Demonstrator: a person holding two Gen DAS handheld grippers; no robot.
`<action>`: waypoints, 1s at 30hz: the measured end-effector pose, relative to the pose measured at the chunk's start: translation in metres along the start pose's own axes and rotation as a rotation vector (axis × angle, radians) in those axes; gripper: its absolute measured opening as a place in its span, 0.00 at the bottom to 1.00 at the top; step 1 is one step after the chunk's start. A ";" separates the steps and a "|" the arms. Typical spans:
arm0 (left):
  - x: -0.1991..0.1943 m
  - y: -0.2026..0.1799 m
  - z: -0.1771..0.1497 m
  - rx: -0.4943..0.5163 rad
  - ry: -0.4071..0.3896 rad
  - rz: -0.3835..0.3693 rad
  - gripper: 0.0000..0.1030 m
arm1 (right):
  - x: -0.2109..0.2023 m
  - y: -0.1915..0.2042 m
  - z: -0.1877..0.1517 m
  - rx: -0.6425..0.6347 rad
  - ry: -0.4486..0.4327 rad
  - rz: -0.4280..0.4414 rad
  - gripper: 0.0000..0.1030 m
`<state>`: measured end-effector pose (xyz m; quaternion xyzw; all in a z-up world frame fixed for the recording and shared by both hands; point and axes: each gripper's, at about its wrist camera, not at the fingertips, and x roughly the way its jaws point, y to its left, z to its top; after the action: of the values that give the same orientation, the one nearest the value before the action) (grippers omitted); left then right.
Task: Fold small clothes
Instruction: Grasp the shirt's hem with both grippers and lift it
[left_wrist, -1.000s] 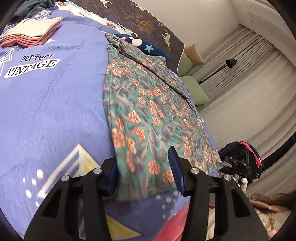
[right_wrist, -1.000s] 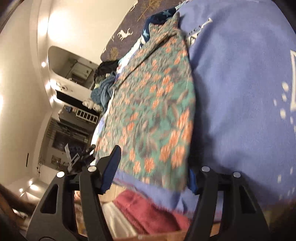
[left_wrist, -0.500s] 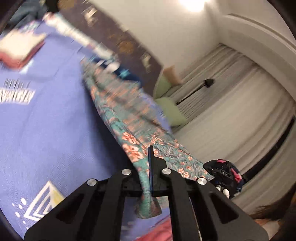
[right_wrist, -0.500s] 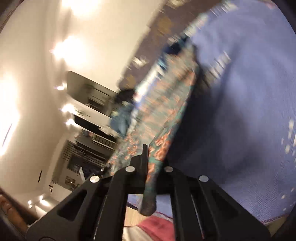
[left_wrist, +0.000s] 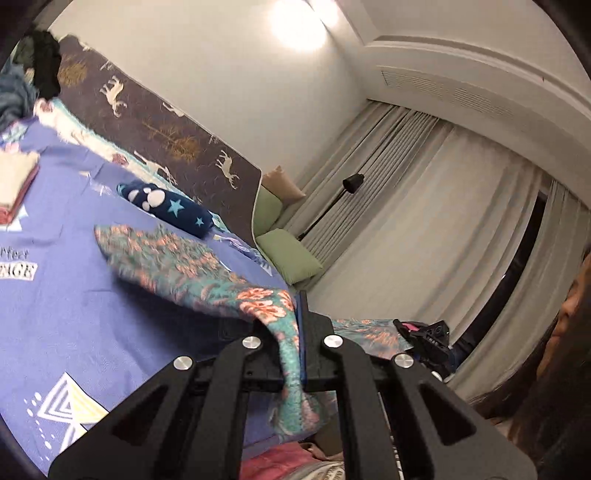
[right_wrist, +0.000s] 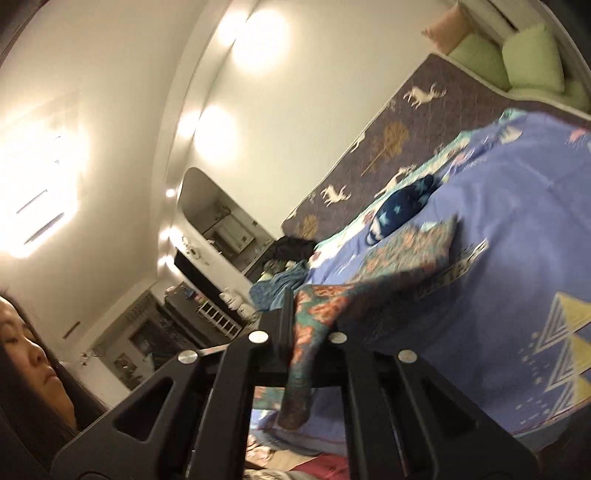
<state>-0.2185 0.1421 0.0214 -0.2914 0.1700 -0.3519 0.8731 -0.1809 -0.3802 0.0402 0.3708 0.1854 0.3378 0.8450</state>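
Observation:
A teal garment with orange flowers (left_wrist: 173, 258) hangs lifted by its near edge above the purple printed bedspread (left_wrist: 74, 325); its far end still trails on the bed. My left gripper (left_wrist: 295, 325) is shut on one near corner of it. In the right wrist view my right gripper (right_wrist: 295, 325) is shut on the other near corner of the floral garment (right_wrist: 410, 251), with cloth dangling below the jaws. The right gripper also shows at the right of the left wrist view, at the far side of the cloth.
A navy star-print item (left_wrist: 166, 203) lies past the garment near the deer-print headboard (left_wrist: 166, 133). A folded stack of clothes (left_wrist: 14, 184) sits at the far left. Green cushions (left_wrist: 288, 254), curtains and a floor lamp stand beyond. A person's head is beside me.
Both grippers closed on the garment's near edge and rose, lifting it off the bedspread. The views tilted up from the bed towards the walls and ceiling.

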 end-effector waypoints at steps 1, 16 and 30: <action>0.004 0.007 0.001 -0.011 0.005 0.008 0.05 | 0.004 -0.008 0.001 0.020 0.002 -0.009 0.05; 0.048 0.051 0.027 -0.125 0.032 0.051 0.04 | 0.071 -0.053 0.029 0.113 0.058 -0.013 0.07; 0.126 0.103 0.104 -0.135 0.050 0.120 0.04 | 0.162 -0.087 0.092 0.110 0.116 -0.074 0.07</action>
<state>-0.0256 0.1527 0.0253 -0.3301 0.2323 -0.2937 0.8665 0.0227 -0.3546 0.0254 0.3893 0.2659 0.3169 0.8230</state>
